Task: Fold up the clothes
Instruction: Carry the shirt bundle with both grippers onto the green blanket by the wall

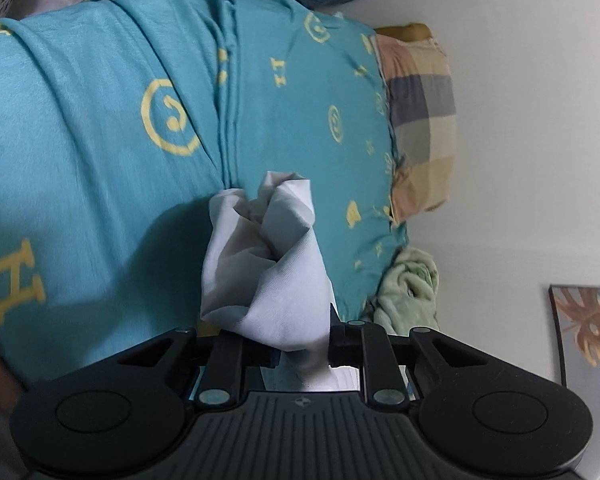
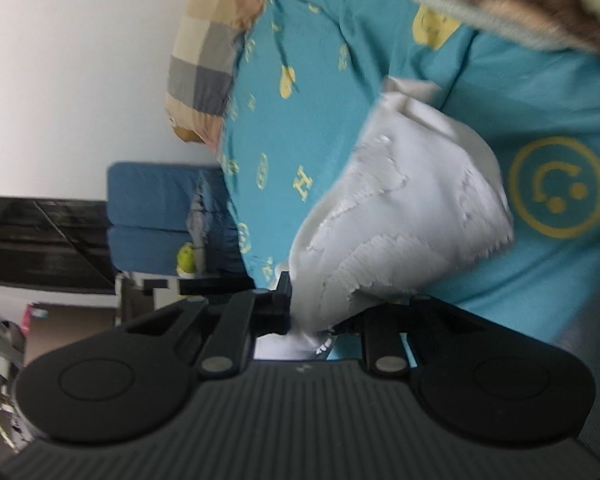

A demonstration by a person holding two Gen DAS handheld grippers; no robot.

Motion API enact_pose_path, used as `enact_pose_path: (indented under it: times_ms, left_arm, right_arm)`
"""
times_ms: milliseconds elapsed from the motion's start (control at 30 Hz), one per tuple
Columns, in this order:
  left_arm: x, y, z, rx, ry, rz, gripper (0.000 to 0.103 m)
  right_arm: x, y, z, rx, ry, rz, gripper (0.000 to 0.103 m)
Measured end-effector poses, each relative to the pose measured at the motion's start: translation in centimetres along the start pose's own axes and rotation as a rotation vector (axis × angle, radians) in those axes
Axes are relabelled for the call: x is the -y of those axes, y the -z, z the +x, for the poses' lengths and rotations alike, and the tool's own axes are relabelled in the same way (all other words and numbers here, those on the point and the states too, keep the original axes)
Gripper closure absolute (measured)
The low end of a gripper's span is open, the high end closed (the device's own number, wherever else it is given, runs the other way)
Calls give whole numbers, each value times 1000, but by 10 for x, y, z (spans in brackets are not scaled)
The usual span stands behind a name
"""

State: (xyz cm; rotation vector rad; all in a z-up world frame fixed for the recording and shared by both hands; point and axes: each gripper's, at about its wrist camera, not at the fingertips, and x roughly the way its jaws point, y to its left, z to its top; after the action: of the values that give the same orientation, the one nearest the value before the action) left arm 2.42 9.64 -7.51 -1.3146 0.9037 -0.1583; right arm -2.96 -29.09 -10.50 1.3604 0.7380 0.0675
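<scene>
We are early in the fold, by our reading: the white knit garment (image 1: 260, 264) is bunched and twisted, with no flat panel or crease to be seen, so spreading it out and every fold still lie ahead. Our left gripper (image 1: 302, 350) is closed on a wad of that cloth, which rises from between its black fingers and hangs in front of the teal bedsheet printed with yellow letters and smiley rings (image 1: 100, 128). Our right gripper (image 2: 312, 320) is likewise clamped on the garment (image 2: 404, 216), whose fabric balloons up and to the right; this view is blurred, so we cannot tell which hem or corner either tool has. The garment looks lifted off the bed, though we cannot be sure it is clear of it. For room, the sheet offers a broad open stretch on the left in the left view. Its right edge is crowded: a checked pastel pillow (image 1: 420, 120) lies at the far right and a crumpled pale green cloth (image 1: 410, 292) at the near right, with the white wall (image 1: 540, 140) behind. We judge laying out should aim at the open middle.
</scene>
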Motion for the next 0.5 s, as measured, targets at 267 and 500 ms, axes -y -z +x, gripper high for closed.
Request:
enact_pose_path:
  times_ms: [267,500]
  left_arm:
    - [84,62,-15,-40,29,151,82]
    - [204,132,70,-124,110,304,82]
  right_arm:
    - [-15,-39,-76,128,-139,50,84]
    - [-59,-146,-136,245,-146,-71,84]
